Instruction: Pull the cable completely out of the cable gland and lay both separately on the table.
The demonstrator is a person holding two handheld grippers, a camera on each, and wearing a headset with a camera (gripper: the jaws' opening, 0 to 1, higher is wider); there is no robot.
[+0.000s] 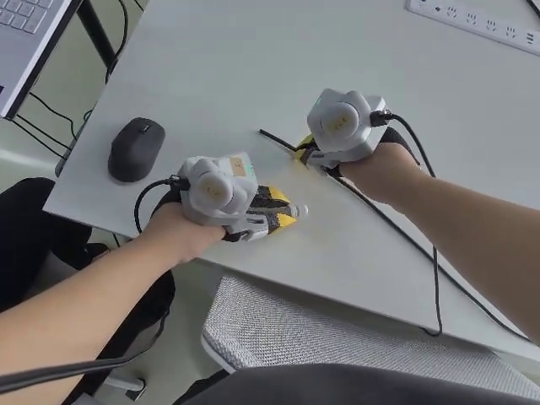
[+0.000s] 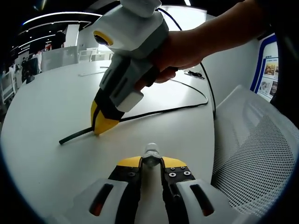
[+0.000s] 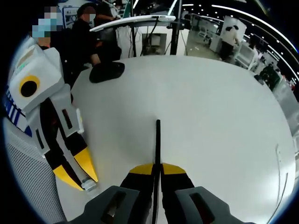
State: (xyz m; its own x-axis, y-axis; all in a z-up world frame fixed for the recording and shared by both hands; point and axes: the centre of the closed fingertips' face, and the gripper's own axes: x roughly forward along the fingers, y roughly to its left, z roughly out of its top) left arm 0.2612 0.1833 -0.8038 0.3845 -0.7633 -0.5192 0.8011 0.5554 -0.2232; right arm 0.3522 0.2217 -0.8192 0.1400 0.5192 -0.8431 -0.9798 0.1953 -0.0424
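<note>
The left hand-held gripper [image 2: 151, 161] is clenched on the cable gland [image 2: 151, 151], a small pale, partly clear fitting pinched between its yellow tips. It sits just above the counter [image 1: 253, 67], close to the near edge where the person stands. The right hand-held gripper [image 3: 157, 167] is clamped on the black cable [image 3: 158, 140] a little behind its free end. That end points toward the left edge, where a computer mouse [image 1: 135, 149] sits. The rest of the cable trails back past the right hand and drops over the near edge.

Cable and gland are apart, with bare counter between them, so the pulling out looks done and only the laying down remains.

The gland is likely light, hard and smooth. Being round, it may roll toward the near edge once let go, so it is best set low and flat, farther in from that edge. Taking it across the body, as here, seems the right grip.

The cable looks thin, limp and light, with a rubbery jacket that should hold well in the jaws. Its hanging length may drag it toward the near edge, so the free end is better laid well onto the counter.
</note>
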